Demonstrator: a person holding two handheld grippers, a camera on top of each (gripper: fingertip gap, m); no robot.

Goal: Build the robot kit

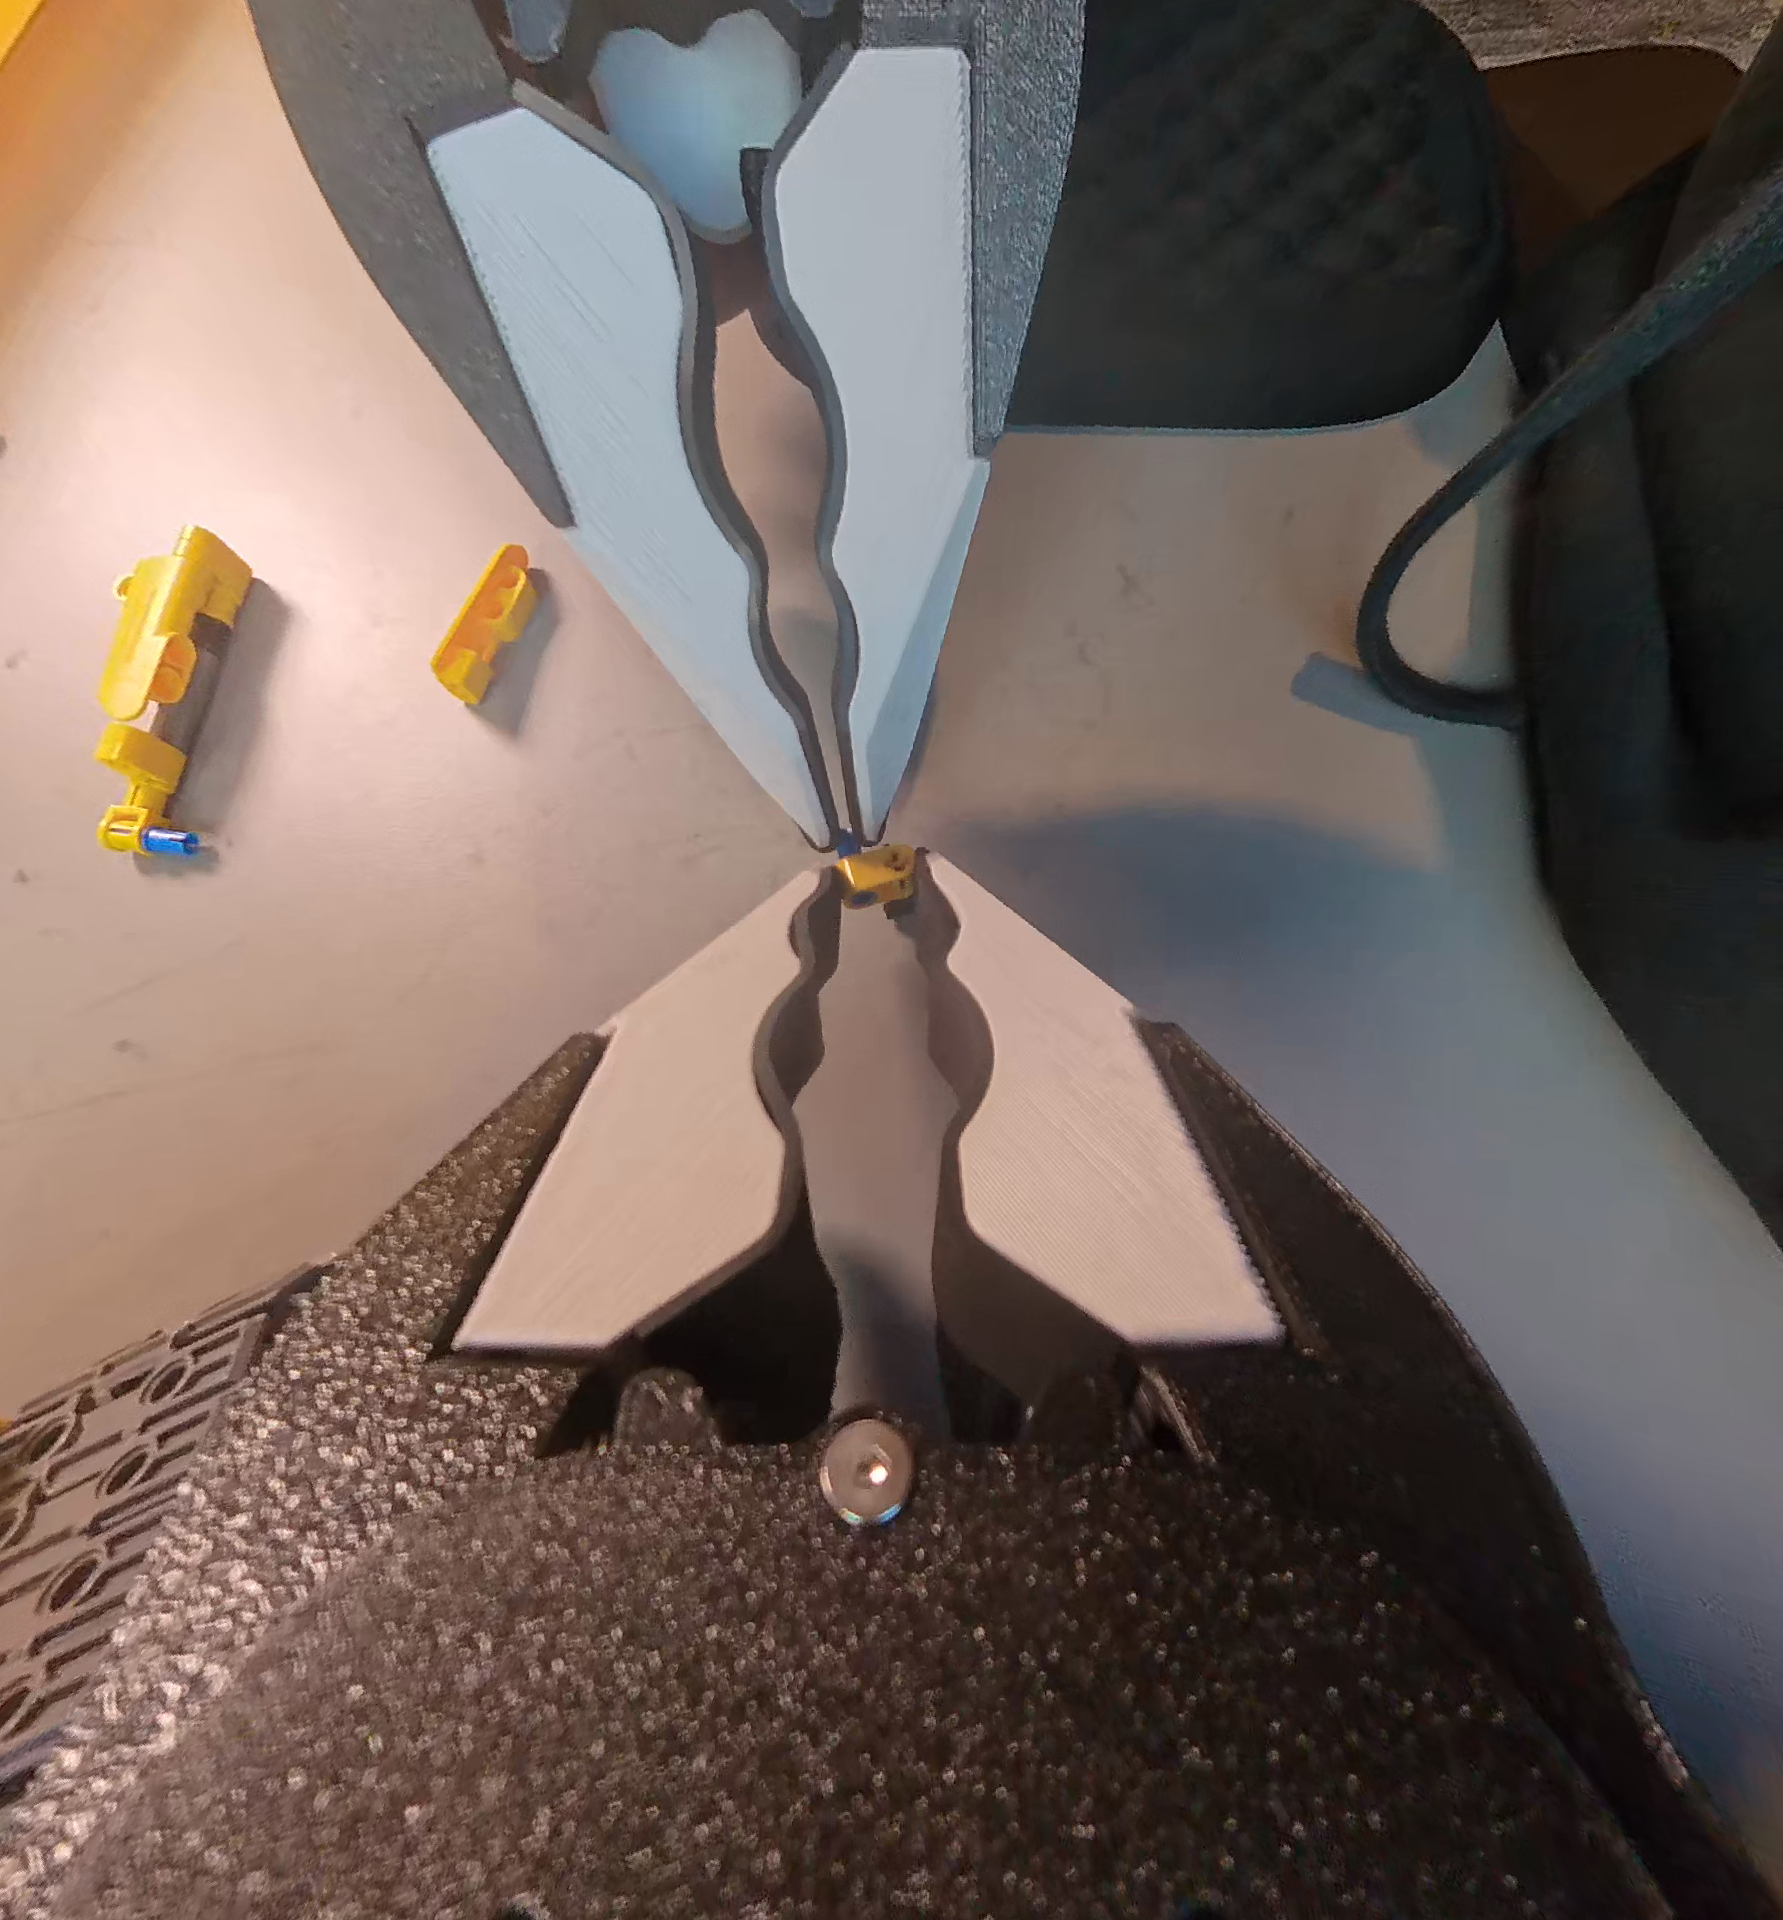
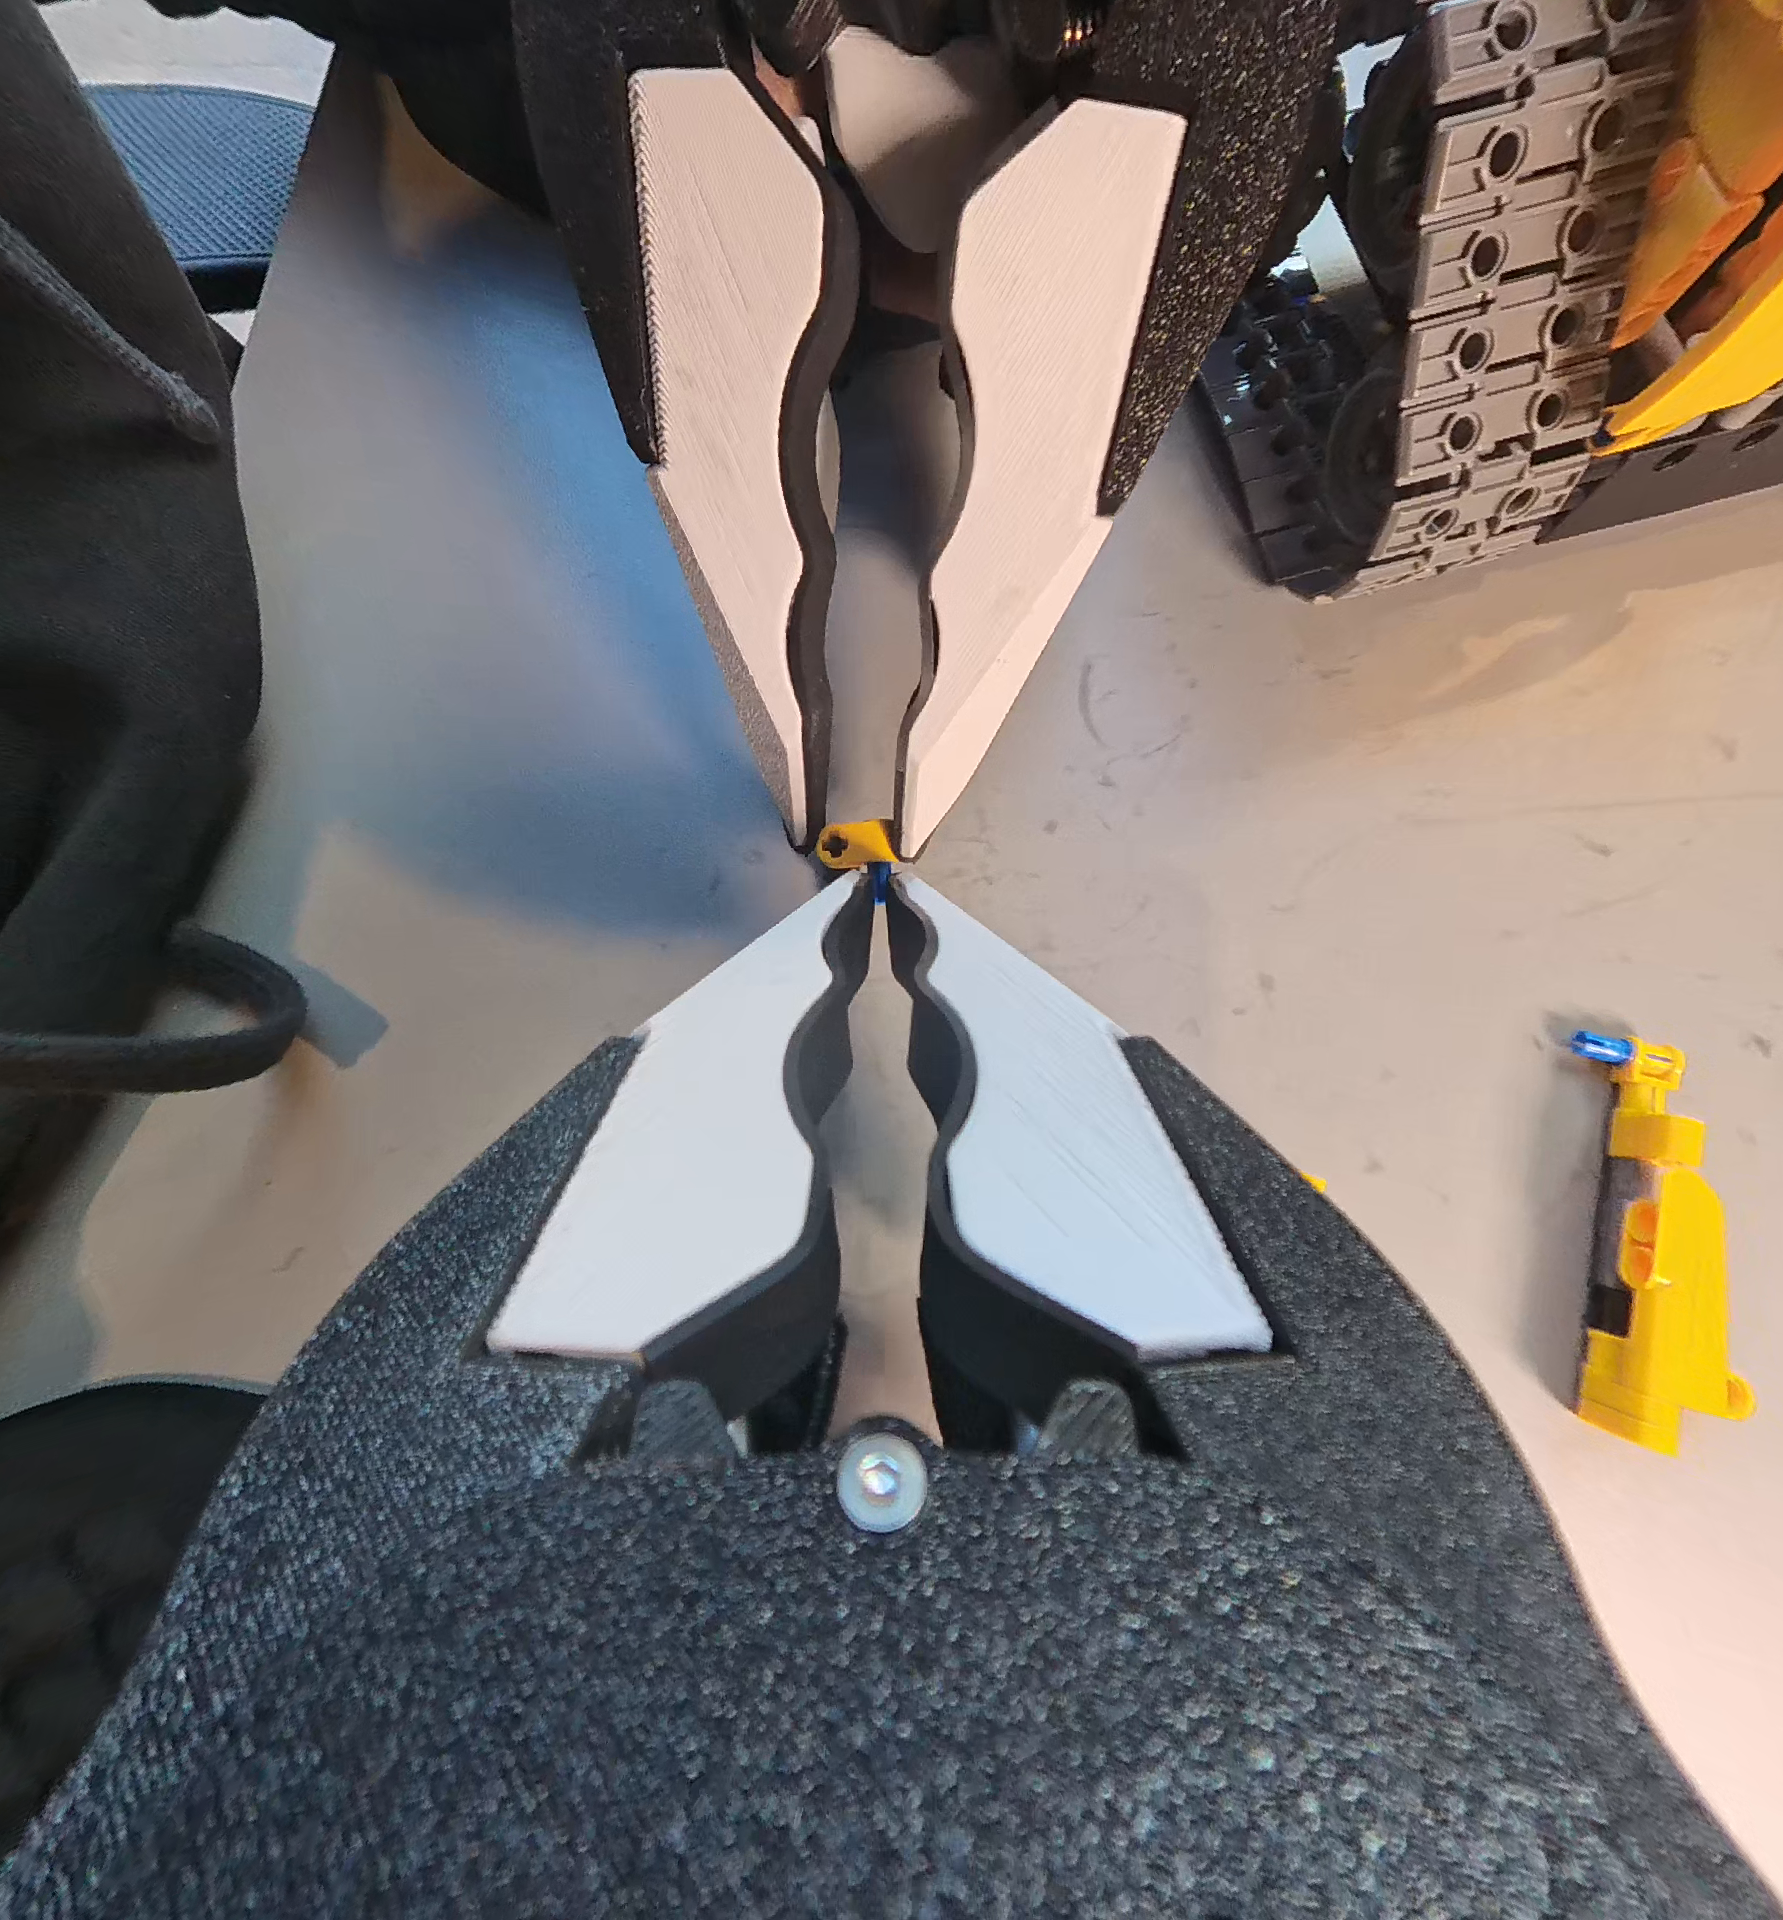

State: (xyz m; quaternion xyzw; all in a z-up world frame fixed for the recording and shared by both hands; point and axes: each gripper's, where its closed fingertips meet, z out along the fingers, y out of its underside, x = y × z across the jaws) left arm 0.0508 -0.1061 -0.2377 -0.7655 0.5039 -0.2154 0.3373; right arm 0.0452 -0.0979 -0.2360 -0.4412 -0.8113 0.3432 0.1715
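Pinching a small yellow connector (image 1: 871, 881) in the left hand-held gripper (image 1: 874, 871), tips nearly closed. Gripping its blue pin (image 2: 879, 885) in the closed right hand-held gripper (image 2: 874, 891), tip to tip above the worktop (image 1: 347, 987).

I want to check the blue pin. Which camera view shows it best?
The right wrist view: the blue pin runs from the right gripper into the yellow connector. The left wrist view shows only a blue speck.
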